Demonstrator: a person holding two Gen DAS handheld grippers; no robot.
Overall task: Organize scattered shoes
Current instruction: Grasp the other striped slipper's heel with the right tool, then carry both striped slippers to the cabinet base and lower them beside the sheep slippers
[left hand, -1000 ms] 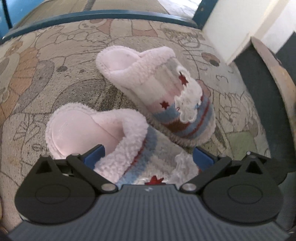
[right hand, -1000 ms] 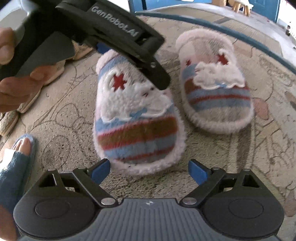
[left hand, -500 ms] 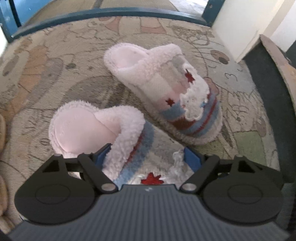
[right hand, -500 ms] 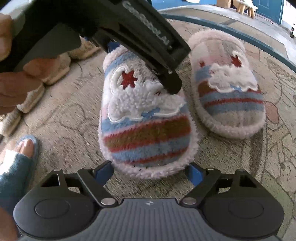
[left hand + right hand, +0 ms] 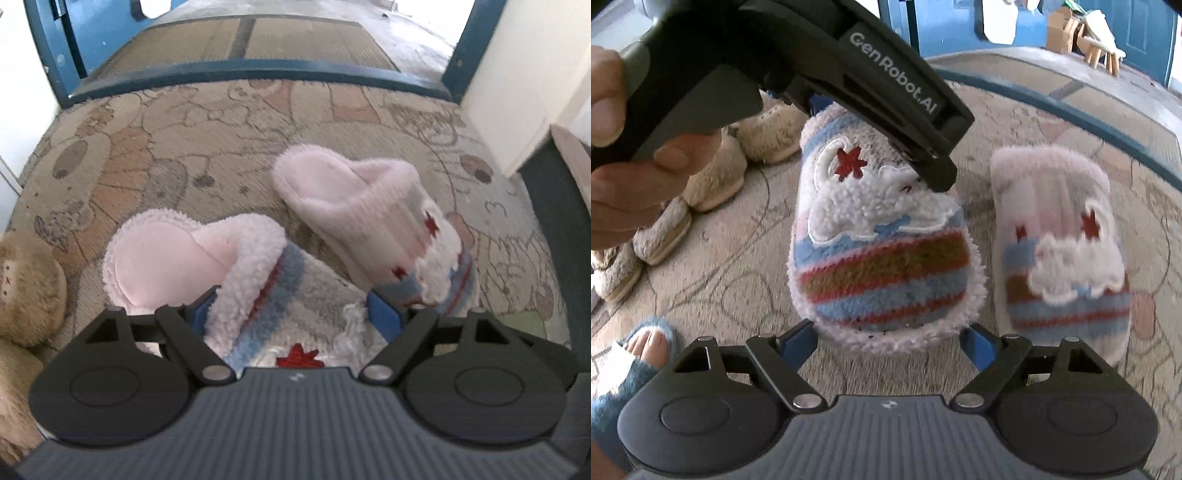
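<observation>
My left hand-held gripper (image 5: 291, 314) has lifted the fluffy striped star slipper (image 5: 882, 236) toward centre frame; right hand-held gripper (image 5: 888, 341) stays wide, empty.

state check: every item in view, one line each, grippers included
Left gripper: closed around the near slipper's upper.
Right gripper: open, fingers either side of the near slipper's toe, not gripping.
Near striped slipper: held by the left gripper; off the rug or not, cannot tell.
Far striped slipper: flat on the rug, untouched.
Tan fuzzy slippers: piled on the rug, off to one side.
</observation>
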